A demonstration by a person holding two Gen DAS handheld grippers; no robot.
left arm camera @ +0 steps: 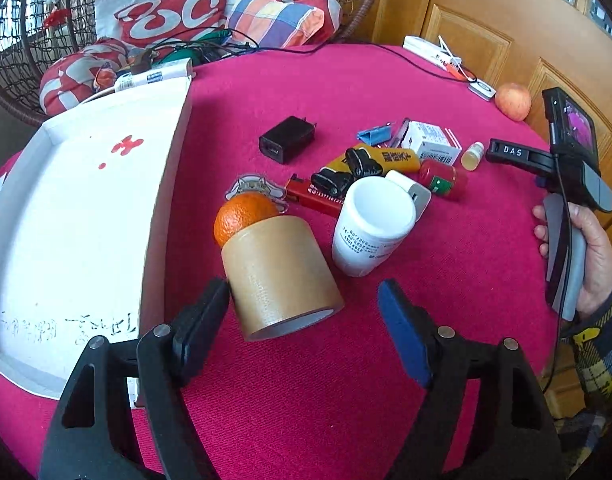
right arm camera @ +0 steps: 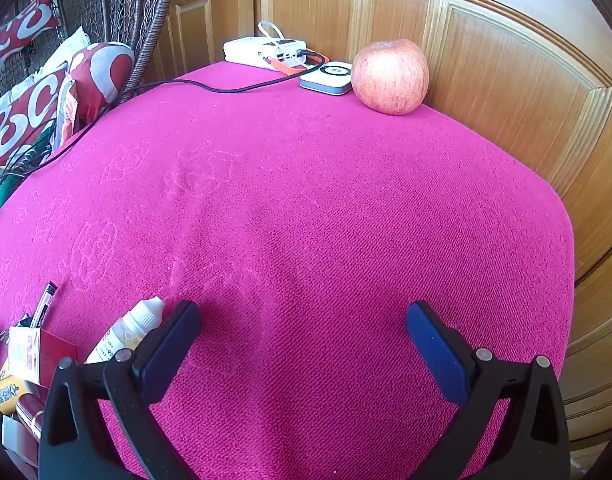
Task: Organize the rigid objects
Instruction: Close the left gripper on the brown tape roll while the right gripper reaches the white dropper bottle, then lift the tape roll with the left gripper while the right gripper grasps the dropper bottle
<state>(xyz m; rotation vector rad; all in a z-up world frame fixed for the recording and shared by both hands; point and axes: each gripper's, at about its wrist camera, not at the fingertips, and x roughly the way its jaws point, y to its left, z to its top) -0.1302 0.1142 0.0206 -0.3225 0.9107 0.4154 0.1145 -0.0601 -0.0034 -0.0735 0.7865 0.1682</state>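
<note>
- Tape roll (left arm camera: 280, 276) lay on the table (left arm camera: 345, 380), left gripper (left arm camera: 306, 320) jaws wide, one pad touching; a nudge could've rolled it.
- Right gripper (right arm camera: 302, 344) jaws were wide, empty.

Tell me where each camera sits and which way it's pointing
Left wrist: on the left claw, facing the tan cylinder, orange, white tray and clutter; the right hand shows.
Right wrist: on the right claw, facing across bare pink cloth toward the wooden door.
Shared: the apple and small dropper bottle.
</note>
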